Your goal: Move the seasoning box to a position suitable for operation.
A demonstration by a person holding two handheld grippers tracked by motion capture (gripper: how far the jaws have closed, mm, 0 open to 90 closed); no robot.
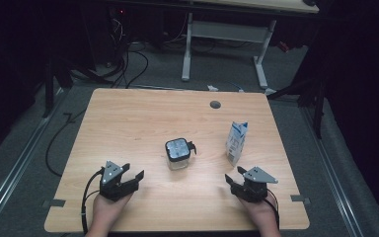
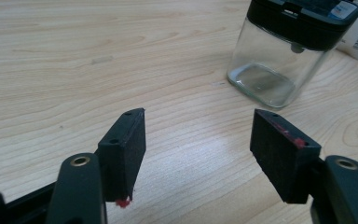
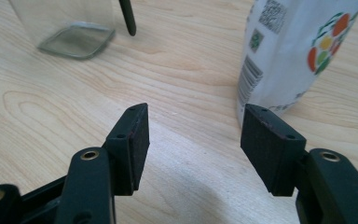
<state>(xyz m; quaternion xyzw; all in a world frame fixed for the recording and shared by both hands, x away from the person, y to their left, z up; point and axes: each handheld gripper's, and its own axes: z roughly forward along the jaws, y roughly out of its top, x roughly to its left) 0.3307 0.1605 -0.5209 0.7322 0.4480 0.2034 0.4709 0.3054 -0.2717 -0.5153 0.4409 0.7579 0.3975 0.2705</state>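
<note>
Clear, hard and likely slippery, the jar (image 1: 178,154) at mid-table ahead of my left gripper (image 1: 131,174), jaws spread and empty, wants a squeeze across its flat walls, while the light, crushable carton (image 1: 236,142) stands just beyond my equally spread right gripper (image 1: 233,180).

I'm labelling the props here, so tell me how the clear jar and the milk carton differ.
The jar is see-through with a black lid and looks empty; the carton is opaque white with blue print, a barcode and a coloured logo. The jar is squat; the carton stands taller with a gabled top. The jar sits mid-table, the carton to its right. Both stand upright on the wooden table, untouched.
</note>
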